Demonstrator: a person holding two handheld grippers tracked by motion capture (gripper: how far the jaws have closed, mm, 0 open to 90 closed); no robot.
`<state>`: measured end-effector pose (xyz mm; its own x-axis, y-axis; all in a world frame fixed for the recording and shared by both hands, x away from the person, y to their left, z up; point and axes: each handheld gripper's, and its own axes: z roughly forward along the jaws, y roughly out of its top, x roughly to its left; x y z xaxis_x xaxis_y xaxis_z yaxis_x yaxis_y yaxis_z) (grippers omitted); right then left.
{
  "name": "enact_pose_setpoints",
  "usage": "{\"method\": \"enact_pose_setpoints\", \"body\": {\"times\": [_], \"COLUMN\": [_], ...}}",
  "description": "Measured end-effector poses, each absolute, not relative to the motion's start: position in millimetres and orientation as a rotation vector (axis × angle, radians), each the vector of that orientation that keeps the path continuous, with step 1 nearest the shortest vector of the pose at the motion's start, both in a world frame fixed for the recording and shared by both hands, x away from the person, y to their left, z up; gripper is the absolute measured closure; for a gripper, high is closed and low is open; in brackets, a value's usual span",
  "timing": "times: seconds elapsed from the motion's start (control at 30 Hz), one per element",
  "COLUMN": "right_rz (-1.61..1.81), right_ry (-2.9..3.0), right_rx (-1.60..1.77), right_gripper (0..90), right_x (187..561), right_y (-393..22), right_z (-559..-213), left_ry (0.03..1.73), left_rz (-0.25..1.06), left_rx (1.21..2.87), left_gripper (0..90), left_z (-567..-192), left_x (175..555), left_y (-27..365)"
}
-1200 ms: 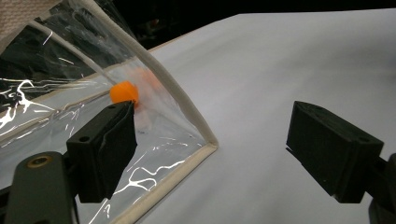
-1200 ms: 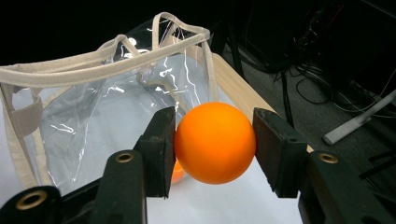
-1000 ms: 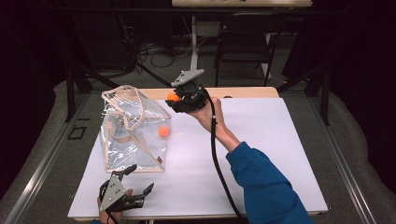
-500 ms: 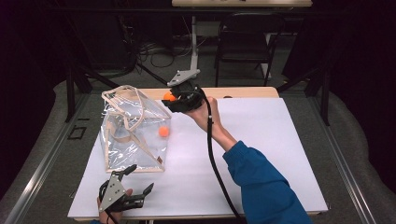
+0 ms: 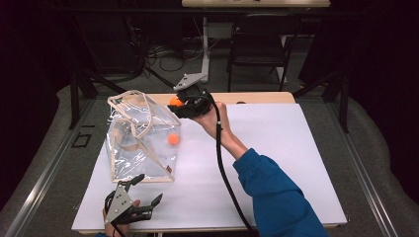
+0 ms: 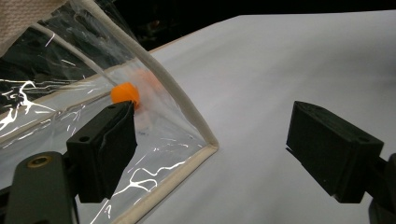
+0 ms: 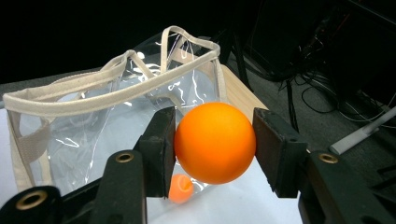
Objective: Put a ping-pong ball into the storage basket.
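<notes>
Right hand-held gripper (image 7: 215,144) pinches an orange ball (image 7: 215,142) between both pads, held in the air beside the upper rim of the clear bag (image 5: 141,138), toward the far edge of the table (image 5: 276,148). The bag stands near the table's left edge; a second orange ball (image 5: 173,138) already sits inside it on the floor of the bag.

Left hand-held gripper (image 5: 133,205) rests at the near-left corner, jaws spread, holding nothing.

Risks for you from here:
- The ball sits beside the opening, not over it. Let go here and it likely strikes the rim or handles (image 7: 112,70), then rolls off the far edge.
- The bag mouth is soft and partly collapsed, straps drooping across it. The jaws could snag a strap and tip the bag.
- Nothing steadies the bag; a nudge from your right hand may slide it leftward.
- The grip is on a smooth round surface, so a tilt could let it squirt out.
</notes>
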<state>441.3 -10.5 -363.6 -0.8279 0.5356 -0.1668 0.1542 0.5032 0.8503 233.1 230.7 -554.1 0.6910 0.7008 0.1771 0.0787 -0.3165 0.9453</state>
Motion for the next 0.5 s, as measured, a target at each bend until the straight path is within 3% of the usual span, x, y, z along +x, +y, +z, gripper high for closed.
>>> {"method": "enact_pose_setpoints", "body": {"times": [0.5], "right_rz": [1.284], "right_ry": [2.327], "right_rx": [0.561], "right_gripper": [50.9], "right_x": [442.6], "right_y": [-1.7], "right_z": [-363.3], "left_ry": [0.622], "left_rz": [0.708], "left_rx": [1.801], "left_gripper": [15.8], "left_z": [-554.0], "left_x": [232.7], "left_y": [230.8]}}
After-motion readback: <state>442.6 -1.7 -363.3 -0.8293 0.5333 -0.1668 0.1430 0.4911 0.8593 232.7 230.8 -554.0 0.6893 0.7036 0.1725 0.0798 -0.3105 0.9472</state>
